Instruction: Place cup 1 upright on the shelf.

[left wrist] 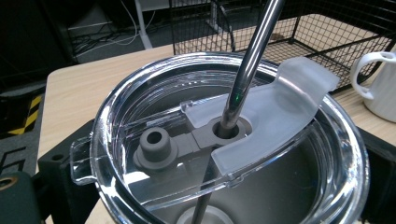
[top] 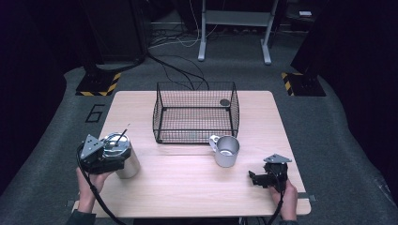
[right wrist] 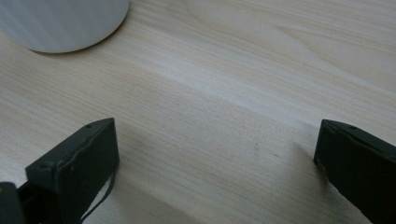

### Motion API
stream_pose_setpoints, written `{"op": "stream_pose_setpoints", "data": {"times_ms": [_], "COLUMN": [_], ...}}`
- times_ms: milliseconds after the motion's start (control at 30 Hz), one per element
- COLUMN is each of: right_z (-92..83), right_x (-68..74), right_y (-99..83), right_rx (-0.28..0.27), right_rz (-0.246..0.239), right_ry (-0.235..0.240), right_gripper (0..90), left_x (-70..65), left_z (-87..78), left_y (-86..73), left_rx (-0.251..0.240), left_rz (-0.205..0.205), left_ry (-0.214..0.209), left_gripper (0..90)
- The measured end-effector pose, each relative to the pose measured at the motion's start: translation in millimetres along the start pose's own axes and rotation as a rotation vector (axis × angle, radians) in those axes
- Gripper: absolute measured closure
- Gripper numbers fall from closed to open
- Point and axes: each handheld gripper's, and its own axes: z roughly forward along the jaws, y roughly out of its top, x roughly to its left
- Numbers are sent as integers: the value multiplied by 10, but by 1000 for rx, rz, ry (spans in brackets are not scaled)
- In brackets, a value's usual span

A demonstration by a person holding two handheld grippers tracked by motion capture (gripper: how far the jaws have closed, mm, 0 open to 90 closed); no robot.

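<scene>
Status: left tool [top: 104,157] is on the steel tumbler [top: 126,159] at the near-left of the table [top: 187,187]. In the left gripper view its black jaws sit on either side of the tumbler's upper body, just under the clear lid [left wrist: 224,140], so I read it as clamped on the tumbler. The tumbler stands upright on the table, not lifted as far as I can tell. The metal straw [left wrist: 247,60] runs through the lid's grey grommet and leans toward the far side.

Right tool [top: 267,177] is at the near-right, low over the table, jaws wide apart with bare wood between them in the right gripper view. Nothing in it. The pale curved edge at the top-left of that view is probably the base of the mug [right wrist: 60,23].

Mug [top: 226,150] stands upright just beside the near-right corner of the wire basket [top: 195,112], handle pointing left and far, toward the basket. Can't tell if it touches the wire. Untouched by either tool.

Basket is mid-table toward the far side and looks empty, apart from a small dark round thing [top: 225,101] by its far-right corner; can't tell if that's in the basket or on the table.

Judgement on progress: early. Likely job is loading tumbler and mug into the basket. Done: grip on the tumbler. Left: lift it, carry it right and far, set it in the basket, then the same for the mug with the right tool. Watch the straw clearing the basket rim.
</scene>
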Motion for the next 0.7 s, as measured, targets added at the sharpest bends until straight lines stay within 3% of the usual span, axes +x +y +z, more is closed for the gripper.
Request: {"op": "stream_pose_setpoints", "data": {"times_ms": [700], "right_z": [0], "right_x": [-7], "right_y": [0], "right_rx": [0], "right_rz": [-7], "right_ry": [0], "right_gripper": [0], "left_x": [-190], "left_z": [82], "left_y": [237], "left_rx": [-9], "left_rz": [53], "left_ry": [-72], "left_gripper": [41]}}
